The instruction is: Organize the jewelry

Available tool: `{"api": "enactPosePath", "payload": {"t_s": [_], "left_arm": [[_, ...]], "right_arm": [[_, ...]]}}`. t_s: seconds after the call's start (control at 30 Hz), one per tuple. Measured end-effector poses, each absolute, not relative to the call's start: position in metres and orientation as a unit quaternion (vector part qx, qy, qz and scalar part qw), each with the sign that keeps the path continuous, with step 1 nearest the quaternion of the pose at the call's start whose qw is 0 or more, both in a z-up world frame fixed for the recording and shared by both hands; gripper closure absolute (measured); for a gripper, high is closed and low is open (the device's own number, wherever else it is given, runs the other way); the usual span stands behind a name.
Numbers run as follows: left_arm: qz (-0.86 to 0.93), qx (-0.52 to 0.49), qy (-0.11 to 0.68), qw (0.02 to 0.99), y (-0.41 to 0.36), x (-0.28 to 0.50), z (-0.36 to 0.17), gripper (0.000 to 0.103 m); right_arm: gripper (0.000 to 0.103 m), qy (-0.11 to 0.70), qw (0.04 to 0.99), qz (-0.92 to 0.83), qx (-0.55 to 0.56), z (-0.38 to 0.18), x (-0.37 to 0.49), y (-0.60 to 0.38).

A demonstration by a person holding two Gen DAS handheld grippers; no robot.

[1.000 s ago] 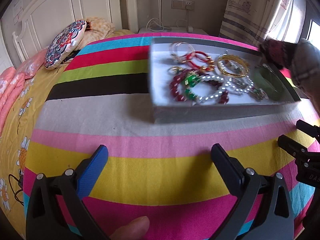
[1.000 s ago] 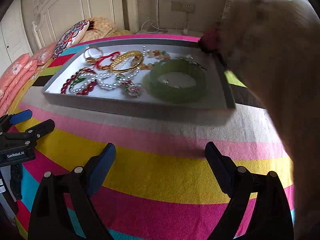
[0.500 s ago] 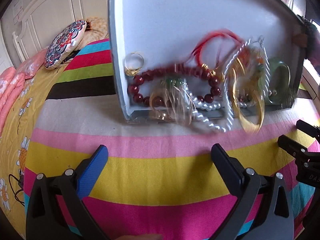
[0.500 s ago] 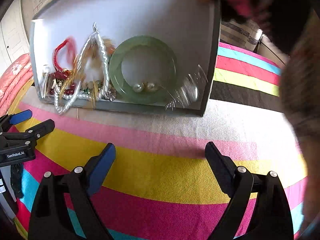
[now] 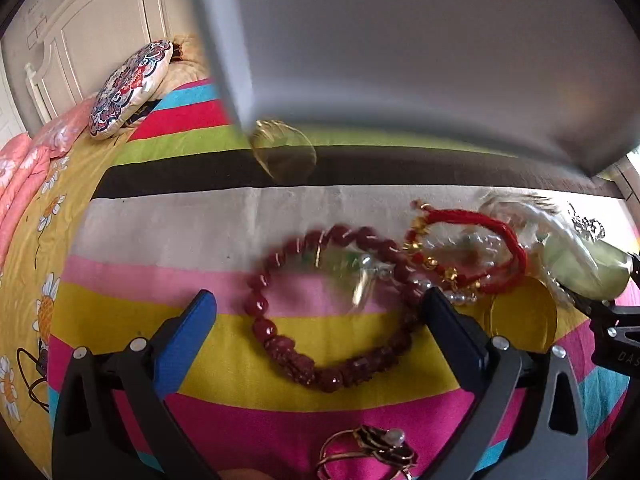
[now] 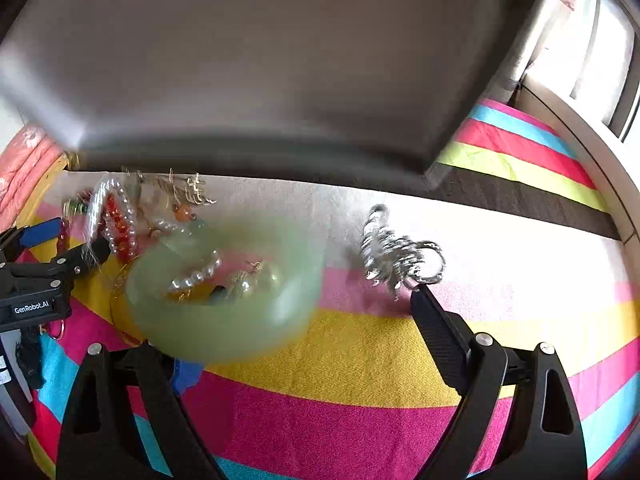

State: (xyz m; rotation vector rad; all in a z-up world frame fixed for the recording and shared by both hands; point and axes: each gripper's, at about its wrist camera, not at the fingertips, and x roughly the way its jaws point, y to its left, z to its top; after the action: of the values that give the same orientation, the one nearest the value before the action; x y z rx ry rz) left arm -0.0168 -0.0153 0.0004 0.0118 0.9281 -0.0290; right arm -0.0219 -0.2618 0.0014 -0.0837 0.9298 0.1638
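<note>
Tray [image 5: 400, 48]: grey, tipped up above the bedspread [image 5: 160, 232], filling 12 o'clock in both of our wrist views.
Jewelry: spilled on the stripes, mostly blurred.
Red beads [image 5: 320, 320]: we see them lying between our left gripper's fingers.
Red cord [image 5: 472, 252]: at 2 o'clock from the beads.
Ring [image 5: 368, 452]: at 6 o'clock, left view.
Green bangle [image 6: 224, 292]: blurred, covering our right gripper's left fingertip.
Silver piece [image 6: 396, 256]: just off the right fingertip.
Left gripper [image 5: 320, 312]: jaws wide, holding nothing.
Right gripper [image 6: 304, 320]: also spread, gripping nothing.
</note>
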Motion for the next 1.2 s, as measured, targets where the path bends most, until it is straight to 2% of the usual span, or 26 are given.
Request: {"api": "enactPosePath", "payload": {"t_s": [1.2], "left_arm": [[-0.002, 0.000, 0.456, 0.890, -0.013, -0.026, 0.000, 0.002]], "right_arm": [[0.015, 0.448, 0.890, 0.079, -0.039, 0.002, -0.030, -0.253]]}}
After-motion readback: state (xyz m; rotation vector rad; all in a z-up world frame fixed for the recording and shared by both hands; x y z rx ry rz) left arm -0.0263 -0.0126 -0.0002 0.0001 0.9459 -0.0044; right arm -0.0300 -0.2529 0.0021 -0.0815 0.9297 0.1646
